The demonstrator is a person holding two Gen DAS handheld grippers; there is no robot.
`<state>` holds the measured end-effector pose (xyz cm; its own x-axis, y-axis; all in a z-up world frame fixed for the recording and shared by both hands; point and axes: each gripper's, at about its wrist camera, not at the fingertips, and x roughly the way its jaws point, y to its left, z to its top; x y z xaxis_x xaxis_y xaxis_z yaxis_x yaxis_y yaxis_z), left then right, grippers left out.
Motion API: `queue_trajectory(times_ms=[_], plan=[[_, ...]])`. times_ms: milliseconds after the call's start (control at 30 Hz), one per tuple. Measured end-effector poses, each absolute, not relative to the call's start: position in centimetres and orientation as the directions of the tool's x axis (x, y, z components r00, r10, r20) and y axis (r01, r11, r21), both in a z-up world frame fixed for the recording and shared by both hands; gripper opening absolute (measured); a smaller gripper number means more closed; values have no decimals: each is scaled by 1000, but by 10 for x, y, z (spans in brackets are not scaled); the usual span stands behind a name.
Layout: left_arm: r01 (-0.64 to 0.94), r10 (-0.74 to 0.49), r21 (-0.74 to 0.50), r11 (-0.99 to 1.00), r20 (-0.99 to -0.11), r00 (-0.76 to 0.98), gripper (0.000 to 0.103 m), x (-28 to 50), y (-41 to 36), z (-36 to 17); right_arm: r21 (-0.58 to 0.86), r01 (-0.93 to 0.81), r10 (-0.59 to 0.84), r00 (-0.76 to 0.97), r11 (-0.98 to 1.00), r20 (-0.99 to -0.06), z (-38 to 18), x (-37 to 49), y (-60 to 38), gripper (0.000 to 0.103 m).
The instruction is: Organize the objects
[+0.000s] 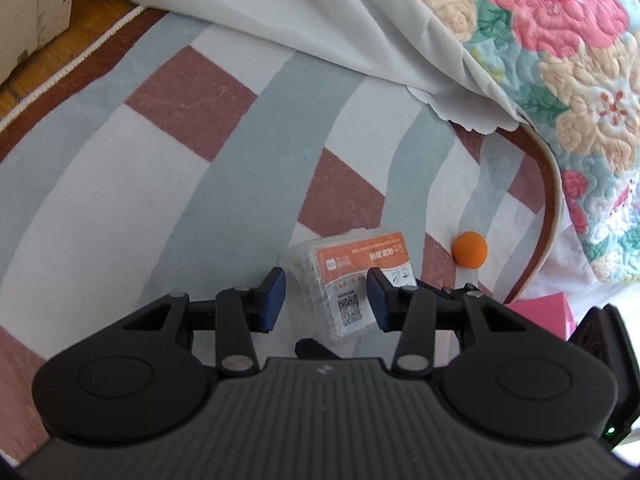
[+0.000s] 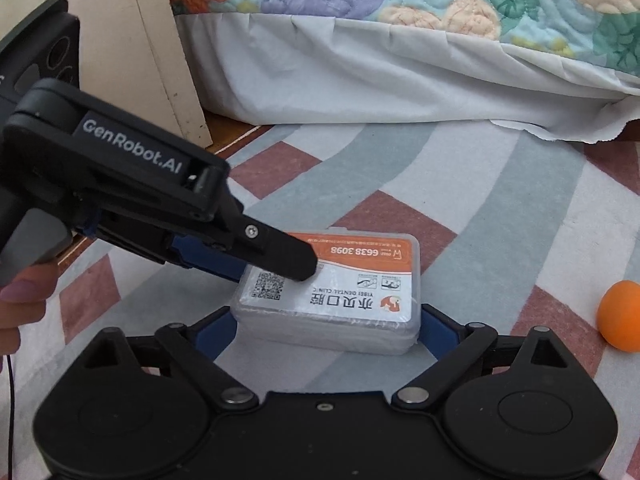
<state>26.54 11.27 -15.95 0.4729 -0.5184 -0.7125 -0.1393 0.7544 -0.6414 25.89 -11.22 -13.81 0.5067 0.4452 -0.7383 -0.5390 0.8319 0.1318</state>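
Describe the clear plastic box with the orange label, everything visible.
The box is a flat, clear plastic case with rounded corners, lid shut. Its top label has an orange band with a number, a white part with a QR code, logo and "Yibei Dental Clinic". It lies flat on the striped rug. The right gripper straddles its two ends; the left gripper reaches over its top. An orange ball sits apart.

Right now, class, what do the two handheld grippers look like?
The left gripper is matte black plastic with a ribbed body, silver rivets and dark blue pads; white "GenRobot.AI" lettering marks its side. The right gripper looks alike: black, blue-padded.
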Motion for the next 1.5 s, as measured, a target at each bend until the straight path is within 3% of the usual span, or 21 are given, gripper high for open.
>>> queue_trajectory(times_ms=[233,700,1500], plan=[[-128,-501,-620,774,-724,475,45,267,107,-157,146,-515,453,543,845,-707,-140,253,-117,95],[-84,-469,-536,840,-796,382,46,259,74,-140,154,-413,384,561,898,-733,-135,223,-124,94],[35,-425,-453,891,-803,419,46,178,34,-84,216,-375,408,571,902,-712,-95,148,-152,94]])
